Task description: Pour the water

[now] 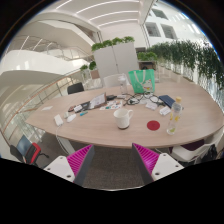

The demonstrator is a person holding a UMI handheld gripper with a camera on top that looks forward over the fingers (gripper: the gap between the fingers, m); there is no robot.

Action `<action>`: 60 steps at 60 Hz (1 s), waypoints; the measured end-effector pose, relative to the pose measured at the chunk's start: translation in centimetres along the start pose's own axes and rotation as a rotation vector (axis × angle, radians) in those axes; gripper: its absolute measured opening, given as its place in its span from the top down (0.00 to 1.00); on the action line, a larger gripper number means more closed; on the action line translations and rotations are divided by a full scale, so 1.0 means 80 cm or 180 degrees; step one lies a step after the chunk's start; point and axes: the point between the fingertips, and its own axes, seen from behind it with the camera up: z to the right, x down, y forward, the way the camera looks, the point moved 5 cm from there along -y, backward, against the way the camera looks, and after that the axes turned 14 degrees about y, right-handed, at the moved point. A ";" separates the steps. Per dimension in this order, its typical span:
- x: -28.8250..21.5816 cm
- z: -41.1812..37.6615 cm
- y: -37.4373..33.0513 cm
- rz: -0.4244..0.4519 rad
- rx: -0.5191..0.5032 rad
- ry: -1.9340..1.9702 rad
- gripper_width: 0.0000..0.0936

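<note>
My gripper (113,160) is open and empty, its two magenta pads (80,157) spread wide apart. It hangs over the grey floor, short of the near edge of a large oval wooden table (95,128). On the table beyond the fingers stand a white mug (123,118), a red coaster (153,125), a clear glass (172,123) and a water bottle (177,107) to the right. All are well ahead of the fingers and apart from them.
Papers, a laptop (96,103) and small items lie across the far half of the table. A green bag (142,79) stands at its far side. Chairs (30,150) sit around the table. White cabinets topped with plants (113,55) stand behind.
</note>
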 end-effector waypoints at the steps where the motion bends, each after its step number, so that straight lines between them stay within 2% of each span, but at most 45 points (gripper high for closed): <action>1: -0.001 0.003 0.001 0.0017 0.0030 0.0004 0.11; 21: 0.009 0.033 0.009 0.0389 0.0654 0.0165 0.11; 32: -0.018 0.135 0.020 0.0829 0.0883 -0.0026 0.11; 40: -0.057 0.230 0.063 0.1123 0.1065 -0.0340 0.11; 47: -0.094 0.296 0.135 0.1354 0.1035 -0.0458 0.11; 60: -0.156 0.383 0.256 0.1591 0.0913 -0.0092 0.11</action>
